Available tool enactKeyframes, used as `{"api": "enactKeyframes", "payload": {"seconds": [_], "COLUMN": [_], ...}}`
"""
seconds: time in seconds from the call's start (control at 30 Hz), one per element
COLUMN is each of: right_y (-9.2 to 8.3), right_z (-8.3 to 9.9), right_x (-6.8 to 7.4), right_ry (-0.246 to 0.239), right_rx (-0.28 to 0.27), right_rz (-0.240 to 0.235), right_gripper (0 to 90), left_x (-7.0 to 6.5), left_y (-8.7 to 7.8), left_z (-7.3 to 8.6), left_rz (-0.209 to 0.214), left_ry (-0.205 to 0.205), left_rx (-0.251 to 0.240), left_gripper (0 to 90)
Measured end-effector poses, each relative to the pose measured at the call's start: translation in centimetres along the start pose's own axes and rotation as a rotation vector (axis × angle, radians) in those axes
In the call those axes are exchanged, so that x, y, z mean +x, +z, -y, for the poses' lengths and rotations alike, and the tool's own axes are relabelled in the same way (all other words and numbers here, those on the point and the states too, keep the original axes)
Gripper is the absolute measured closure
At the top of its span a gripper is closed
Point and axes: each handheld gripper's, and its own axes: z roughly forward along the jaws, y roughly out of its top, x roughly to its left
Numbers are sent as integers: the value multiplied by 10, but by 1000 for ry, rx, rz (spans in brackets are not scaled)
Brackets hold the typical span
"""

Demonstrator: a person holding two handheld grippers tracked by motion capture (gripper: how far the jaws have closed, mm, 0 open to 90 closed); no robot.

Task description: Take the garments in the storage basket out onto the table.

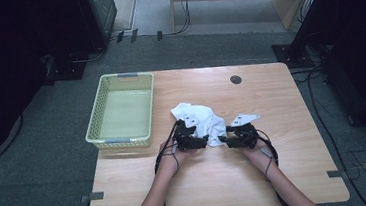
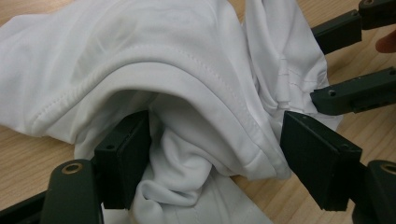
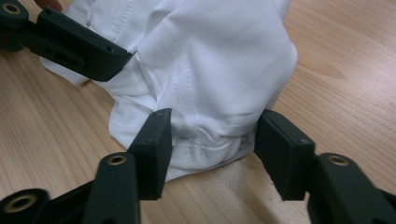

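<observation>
1. High view first: at the far left of the surface (image 1: 143, 187) sits a pale yellow basket (image 1: 102, 107) with nothing in it, so nothing has been put away yet, if that is where the cloth is meant to go.
2. Right of the basket, mid-surface, lies the crumpled white garment (image 1: 200, 119), bunched in a heap rather than flat or folded. It is apart from the basket.
3. My left gripper (image 2: 215, 154) sits at the heap's near left edge. Its fingers (image 2: 126, 154) stand fairly wide with a fold of hem between them; the left one touches cloth, the right one seems just clear, so I judge no firm grip yet.
4. My right gripper (image 3: 212, 144) is at the heap's near right edge. Its fingers (image 3: 156, 144) are at a middling width, bracketing a seamed fold that puckers between them; I cannot tell whether they truly pinch it.
5. My judgement: early stage. Both grips are being set; lifting, spreading or folding, and any move to the basket, all remain.
</observation>
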Motion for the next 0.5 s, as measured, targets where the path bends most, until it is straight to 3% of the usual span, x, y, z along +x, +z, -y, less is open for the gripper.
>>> {"api": "enactKeyframes", "payload": {"seconds": [0.13, 0.23, 0.5], "right_y": [0, -1, -7], "right_z": [0, 0, 1], "right_x": [-2, -2, -10], "right_ry": [8, 8, 28], "right_rx": [7, 20, 20], "right_rz": [-24, -16, 1], "right_gripper": [681, 761, 813], "left_x": [3, 4, 12], "left_y": [-1, -2, -5], "left_z": [1, 2, 4], "left_rz": [-3, -11, -27], "left_ry": [-2, -7, -12], "left_rx": [2, 1, 5], "left_gripper": [256, 256, 256]}}
